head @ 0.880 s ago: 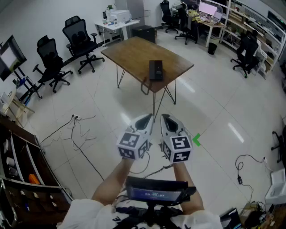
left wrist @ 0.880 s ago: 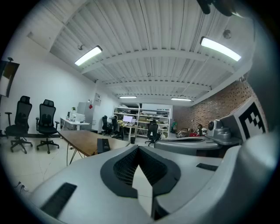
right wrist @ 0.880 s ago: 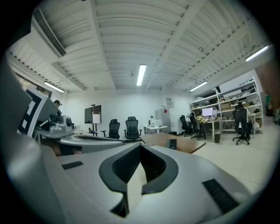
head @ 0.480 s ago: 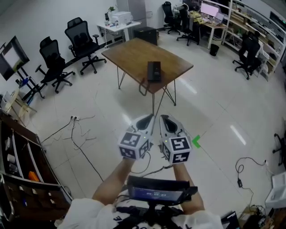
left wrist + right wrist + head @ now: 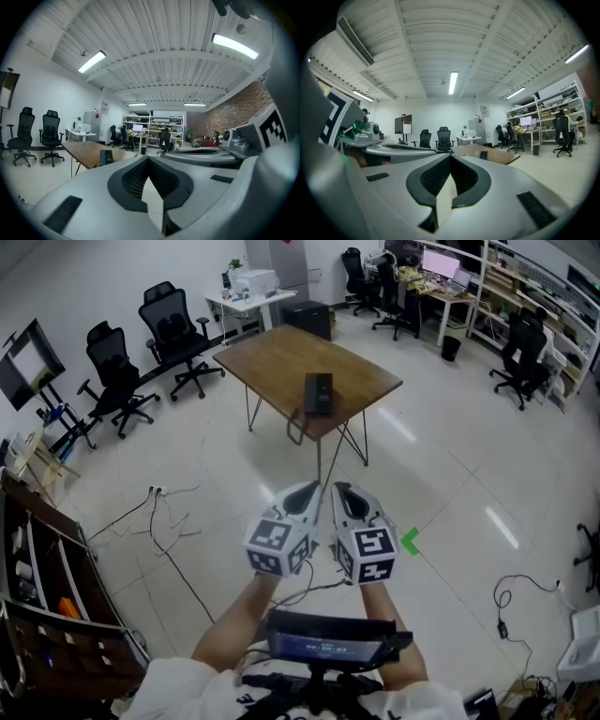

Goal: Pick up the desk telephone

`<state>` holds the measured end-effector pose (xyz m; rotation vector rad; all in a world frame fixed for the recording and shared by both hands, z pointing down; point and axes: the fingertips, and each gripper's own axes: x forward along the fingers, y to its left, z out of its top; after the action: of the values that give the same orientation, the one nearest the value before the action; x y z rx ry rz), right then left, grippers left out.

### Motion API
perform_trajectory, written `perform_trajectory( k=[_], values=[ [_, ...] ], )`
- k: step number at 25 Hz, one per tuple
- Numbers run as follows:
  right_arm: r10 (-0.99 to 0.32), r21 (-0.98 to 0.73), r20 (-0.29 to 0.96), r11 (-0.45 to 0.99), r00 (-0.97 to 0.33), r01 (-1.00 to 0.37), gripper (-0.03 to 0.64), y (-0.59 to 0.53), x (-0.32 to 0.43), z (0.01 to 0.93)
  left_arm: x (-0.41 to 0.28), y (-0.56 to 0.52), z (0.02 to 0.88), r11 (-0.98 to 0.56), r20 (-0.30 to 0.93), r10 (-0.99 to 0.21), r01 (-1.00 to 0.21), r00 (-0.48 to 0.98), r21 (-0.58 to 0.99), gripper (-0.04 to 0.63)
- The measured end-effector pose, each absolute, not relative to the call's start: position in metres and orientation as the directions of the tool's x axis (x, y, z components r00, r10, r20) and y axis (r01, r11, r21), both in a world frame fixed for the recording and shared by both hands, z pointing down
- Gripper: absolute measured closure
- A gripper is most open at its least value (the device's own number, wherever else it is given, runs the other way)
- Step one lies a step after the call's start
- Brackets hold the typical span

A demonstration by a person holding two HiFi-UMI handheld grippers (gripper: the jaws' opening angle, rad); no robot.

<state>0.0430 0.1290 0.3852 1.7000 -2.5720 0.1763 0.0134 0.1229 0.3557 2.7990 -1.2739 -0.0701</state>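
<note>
We find little altered over the last second: the left claw (image 5: 307, 491) and right claw (image 5: 343, 491) stay clenched on nothing, side by side, well apart from the desk telephone (image 5: 318, 393) lying on the desk (image 5: 272, 357), so the approach remains outstanding

Wooden table (image 5: 272, 362) on thin metal legs, far centre, standing on pale floor (image 5: 450, 474). Dark phone (image 5: 318, 392) flat on top, toward near right edge. Loose cables (image 5: 155, 521) on floor, left.
</note>
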Motion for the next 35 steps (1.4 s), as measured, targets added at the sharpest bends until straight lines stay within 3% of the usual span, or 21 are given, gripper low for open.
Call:
perform_trajectory(
  k=[18, 35],
  values=[
    [-0.917, -0.037, 0.100, 0.385, -0.387, -0.922, 0.617, 0.079, 0.050, 0.389, 0.017, 0.070, 0.360, -0.651, -0.039, -0.758, -0.751, 0.651, 0.106, 0.594],
    [-0.918, -0.066, 0.149, 0.362, -0.368, -0.930, 0.617, -0.013, 0.041, 0.412, 0.009, -0.023, 0.386, -0.662, 0.025, -0.742, -0.738, 0.670, 0.130, 0.594]
  ],
)
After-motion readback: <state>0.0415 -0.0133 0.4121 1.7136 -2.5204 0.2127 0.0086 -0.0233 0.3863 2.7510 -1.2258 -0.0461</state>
